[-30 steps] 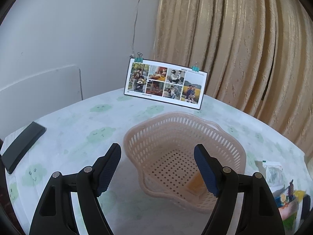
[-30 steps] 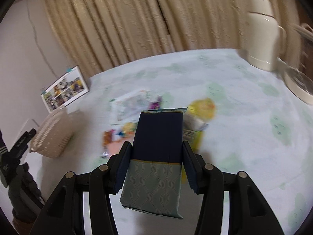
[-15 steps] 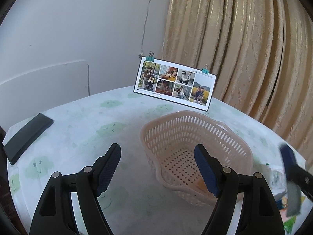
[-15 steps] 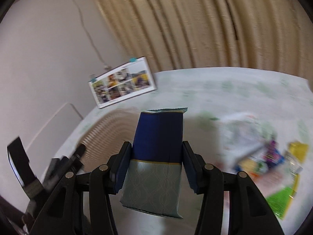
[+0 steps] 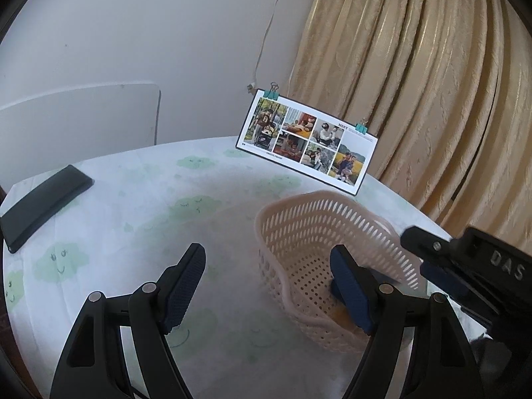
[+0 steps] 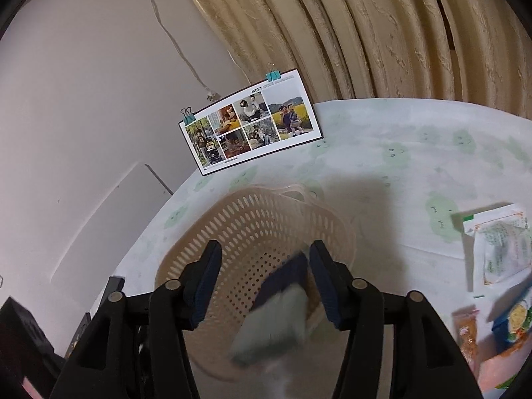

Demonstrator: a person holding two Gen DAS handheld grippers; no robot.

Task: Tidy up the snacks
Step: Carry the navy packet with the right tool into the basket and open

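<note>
A pale pink perforated basket point(image 6: 239, 219) stands on the round table, right under my right gripper point(image 6: 266, 256). That gripper is open. A dark blue and grey-green snack packet point(image 6: 276, 312), blurred, hangs loose between and below the fingers, inside the basket's rim and touching neither pad. In the left wrist view the basket point(image 5: 316, 219) is ahead and to the right. My left gripper point(image 5: 267, 261) is open and holds nothing; its right finger overlaps the basket's near wall. The right gripper's body point(image 5: 465, 266) juts in from the right over the basket.
A photo calendar point(image 5: 306, 143) stands propped behind the basket, with a curtain behind it. A flat black device point(image 5: 43, 202) lies at the table's left edge. Loose snack packets lie right of the basket: a white one point(image 6: 498, 249) and several coloured ones point(image 6: 512, 319).
My right gripper swung left from the snack pile to above the basket, then opened and let go of the blue packet. The left gripper drifted left, so the basket sits further right.
</note>
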